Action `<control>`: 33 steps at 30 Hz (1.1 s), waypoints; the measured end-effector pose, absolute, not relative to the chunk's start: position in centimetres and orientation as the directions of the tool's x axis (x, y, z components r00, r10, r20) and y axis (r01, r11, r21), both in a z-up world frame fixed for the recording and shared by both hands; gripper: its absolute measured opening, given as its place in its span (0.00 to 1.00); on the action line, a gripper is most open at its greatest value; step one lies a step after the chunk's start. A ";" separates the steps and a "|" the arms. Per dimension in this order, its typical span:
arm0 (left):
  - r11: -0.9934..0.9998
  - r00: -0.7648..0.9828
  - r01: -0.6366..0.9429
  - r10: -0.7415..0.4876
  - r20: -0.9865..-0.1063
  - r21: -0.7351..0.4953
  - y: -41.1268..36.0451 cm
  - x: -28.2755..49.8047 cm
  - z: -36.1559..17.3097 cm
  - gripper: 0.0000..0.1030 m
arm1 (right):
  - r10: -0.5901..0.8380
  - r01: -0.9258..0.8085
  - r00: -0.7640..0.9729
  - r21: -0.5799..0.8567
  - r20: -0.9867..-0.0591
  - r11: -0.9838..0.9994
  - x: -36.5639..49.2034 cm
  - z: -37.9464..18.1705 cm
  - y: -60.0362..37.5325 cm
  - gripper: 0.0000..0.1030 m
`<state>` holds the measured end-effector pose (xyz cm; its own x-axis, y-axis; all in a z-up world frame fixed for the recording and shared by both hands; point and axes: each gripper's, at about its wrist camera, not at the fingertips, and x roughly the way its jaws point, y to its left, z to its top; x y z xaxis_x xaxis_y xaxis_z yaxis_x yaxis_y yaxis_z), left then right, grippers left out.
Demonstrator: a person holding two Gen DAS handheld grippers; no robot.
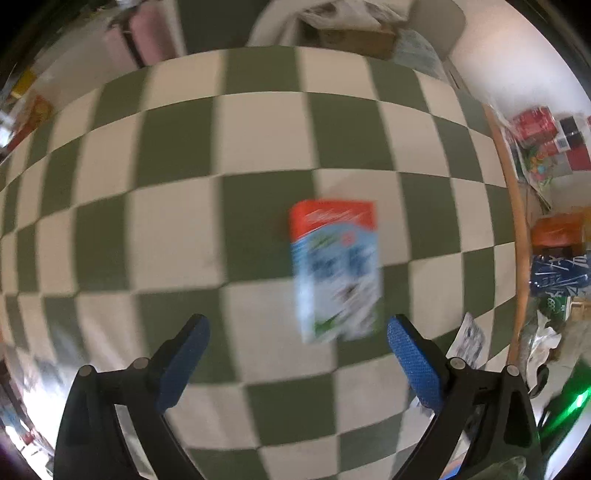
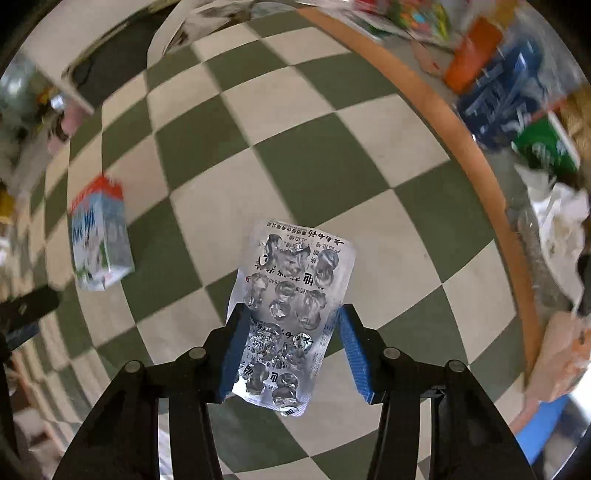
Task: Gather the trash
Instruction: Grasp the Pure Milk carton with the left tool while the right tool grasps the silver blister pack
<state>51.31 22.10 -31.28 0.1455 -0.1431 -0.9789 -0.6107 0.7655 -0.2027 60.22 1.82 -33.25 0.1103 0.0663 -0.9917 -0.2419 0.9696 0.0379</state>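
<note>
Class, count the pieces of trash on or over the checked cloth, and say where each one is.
2. A milk carton lies on the cloth ahead of the open left gripper. An emptied blister pack sits between the right gripper's fingers. More may lie outside the views.

A lived-in home interior: a green-and-cream checked cloth (image 1: 258, 155) covers a round table whose wooden rim (image 2: 436, 107) curves along the right edge. Beyond that rim, household clutter piles up, including an orange box (image 2: 472, 55), a blue patterned pack (image 2: 502, 92), a green carton (image 2: 546, 147) and crumpled white bags (image 2: 557, 218). Past the far edge stand a cardboard box (image 1: 351, 37) and pale pink furniture (image 1: 144, 33), too blurred to identify.
</note>
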 end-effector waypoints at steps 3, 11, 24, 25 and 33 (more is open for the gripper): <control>0.793 0.120 -0.581 -0.137 -0.983 -0.181 21.8 53.2 -32.5 0.94 | 0.071 -0.232 0.105 0.045 -0.992 0.972 61.2 -32.6 0.9 0.50; 0.854 0.111 -0.509 -0.058 -0.992 -0.107 20.8 51.4 -32.7 0.46 | 0.146 -0.238 0.044 0.132 -0.988 0.962 62.1 -32.8 -0.9 0.52; 0.772 0.070 -0.633 -0.016 -0.997 -0.057 18.6 40.0 -32.9 0.45 | -0.005 -0.211 0.156 -0.039 -0.988 0.977 62.0 -31.9 0.5 0.66; 0.773 0.070 -0.632 -0.012 -0.997 -0.053 18.5 39.9 -32.9 0.45 | -0.011 -0.227 0.161 -0.048 -0.987 0.973 62.0 -31.8 1.0 0.66; 0.769 0.116 -0.635 0.003 -0.993 -0.072 20.8 38.8 -31.1 0.45 | 0.054 -0.294 0.228 -0.016 -0.972 0.956 58.9 -28.0 0.3 0.28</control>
<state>38.81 20.83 -31.09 0.1163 0.0027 -0.9932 -0.6354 0.7688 -0.0723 58.92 0.25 -27.99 0.2283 0.0545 -0.9721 -0.2943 0.9556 -0.0155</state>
